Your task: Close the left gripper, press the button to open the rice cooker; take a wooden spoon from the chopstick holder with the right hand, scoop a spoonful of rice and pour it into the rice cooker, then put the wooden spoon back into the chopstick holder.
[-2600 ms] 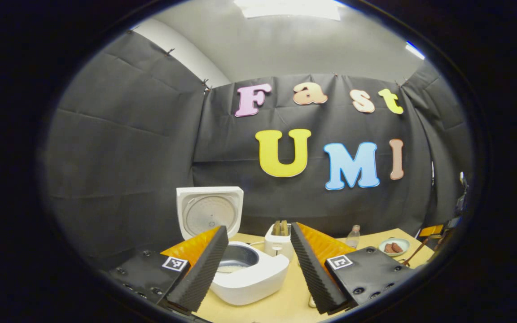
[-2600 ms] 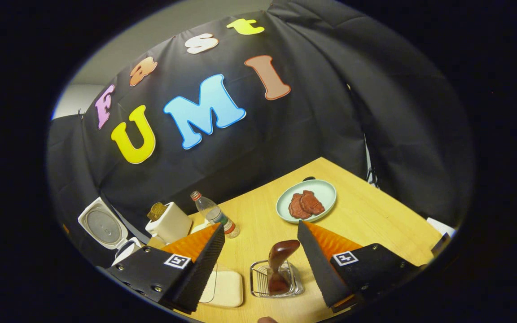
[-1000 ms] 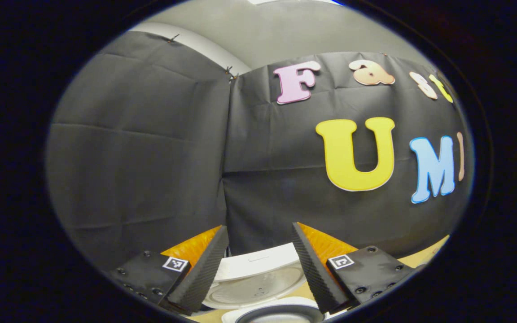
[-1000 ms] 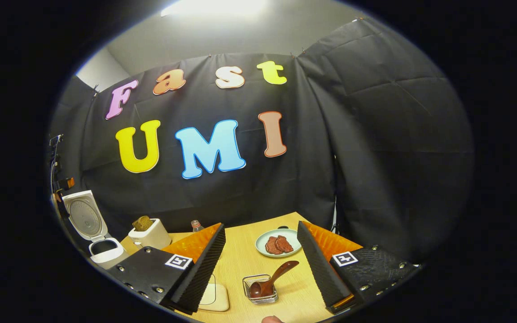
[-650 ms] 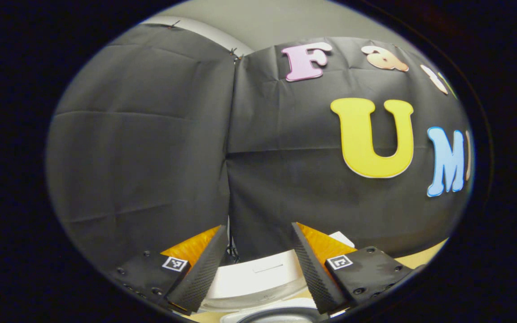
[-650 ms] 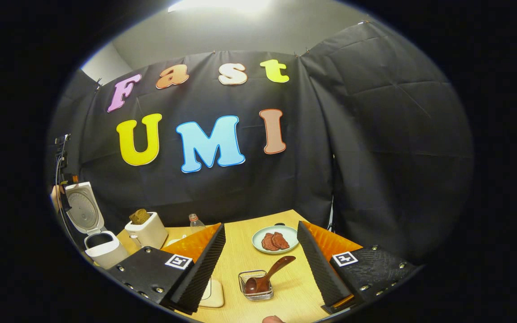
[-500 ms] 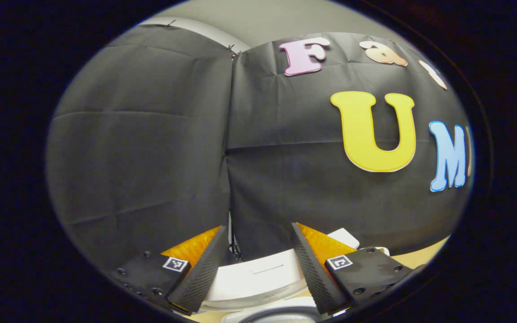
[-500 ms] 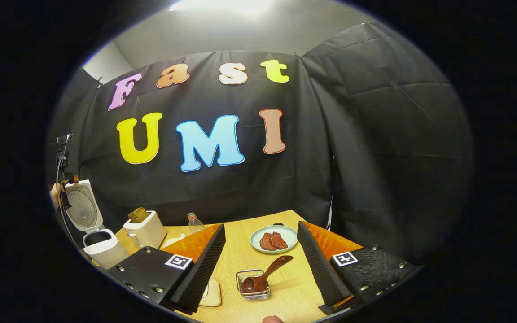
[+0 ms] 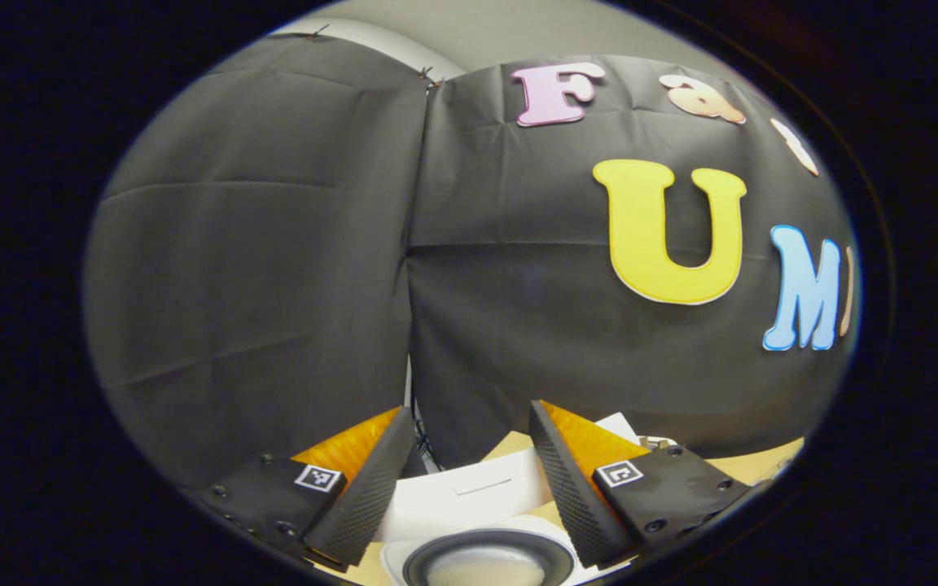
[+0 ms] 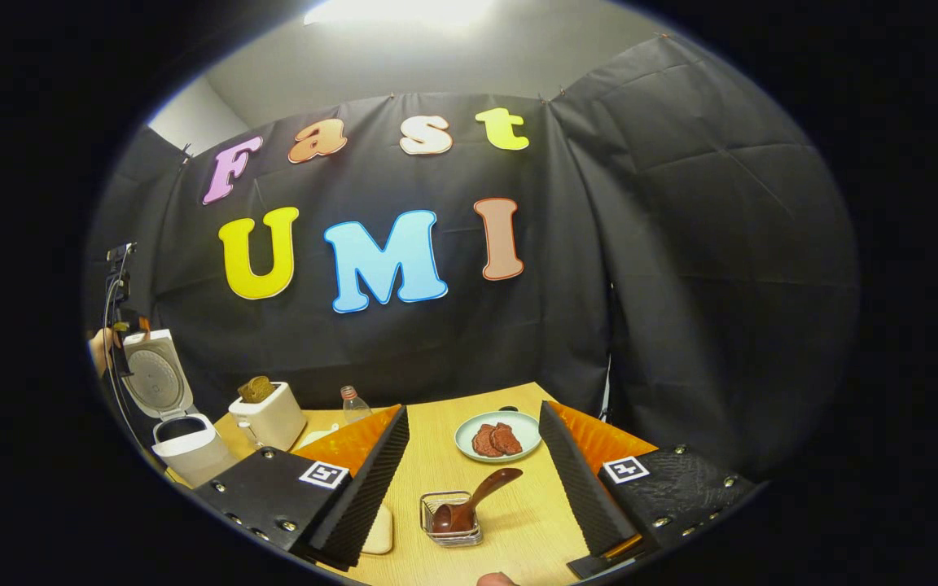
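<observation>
The white rice cooker [image 10: 180, 448] stands at the table's far left with its lid [image 10: 155, 374] raised. In the left gripper view the lid's white edge [image 9: 469, 495] lies between my fingers, and the inner pot [image 9: 487, 563] with pale rice sits just below. My left gripper [image 9: 469, 411] is open and holds nothing. The dark wooden spoon [image 10: 469, 503] leans in a small wire chopstick holder [image 10: 451, 533] in front of my right gripper [image 10: 474, 408]. That gripper is open and clear of the spoon.
A toaster [image 10: 267, 415] with bread, a small bottle [image 10: 351, 402] and a plate of meat slices [image 10: 495, 435] stand on the wooden table [image 10: 510, 545]. A cream flat box [image 10: 379, 529] lies beside the holder. A hand [image 10: 98, 348] shows by the cooker lid.
My left gripper moved from in front of the cooker to just above its raised lid, and the pot came into view. My right gripper drew back from the holder, where the spoon stays.
</observation>
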Available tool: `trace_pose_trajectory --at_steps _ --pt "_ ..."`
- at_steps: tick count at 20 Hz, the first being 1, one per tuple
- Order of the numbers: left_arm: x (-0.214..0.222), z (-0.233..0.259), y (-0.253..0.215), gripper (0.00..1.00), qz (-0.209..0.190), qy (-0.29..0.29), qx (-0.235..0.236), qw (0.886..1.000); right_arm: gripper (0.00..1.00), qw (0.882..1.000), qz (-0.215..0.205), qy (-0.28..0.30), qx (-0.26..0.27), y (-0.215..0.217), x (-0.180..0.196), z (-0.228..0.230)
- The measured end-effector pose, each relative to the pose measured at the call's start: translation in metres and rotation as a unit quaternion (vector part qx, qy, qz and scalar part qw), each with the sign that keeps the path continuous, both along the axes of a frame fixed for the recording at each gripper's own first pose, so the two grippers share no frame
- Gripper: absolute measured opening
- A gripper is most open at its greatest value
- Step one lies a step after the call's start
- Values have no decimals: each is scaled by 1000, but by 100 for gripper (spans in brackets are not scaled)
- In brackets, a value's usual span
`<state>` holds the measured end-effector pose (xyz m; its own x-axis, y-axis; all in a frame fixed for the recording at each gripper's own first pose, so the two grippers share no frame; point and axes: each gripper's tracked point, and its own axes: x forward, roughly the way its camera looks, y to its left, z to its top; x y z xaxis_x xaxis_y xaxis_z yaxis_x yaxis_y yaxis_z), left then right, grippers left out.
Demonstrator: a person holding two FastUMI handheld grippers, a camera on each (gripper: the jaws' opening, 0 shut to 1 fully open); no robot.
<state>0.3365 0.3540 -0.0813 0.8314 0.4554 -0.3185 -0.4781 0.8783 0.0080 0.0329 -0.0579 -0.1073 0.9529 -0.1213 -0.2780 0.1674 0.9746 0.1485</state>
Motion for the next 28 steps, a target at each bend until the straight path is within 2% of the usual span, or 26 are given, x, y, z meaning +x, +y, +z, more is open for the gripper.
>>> trace_pose_trajectory --at_steps 10,15,28 --pt "-54 -26 -63 96 -9 17 -19 1000 98 999 43 -7 -11 -21 2 6" --pt "-74 -55 -91 98 -14 35 -34 999 98 998 64 -11 -2 -25 0 10" --pt "-108 -132 -134 97 -23 98 -29 994 98 996 86 -2 2 -38 -4 4"
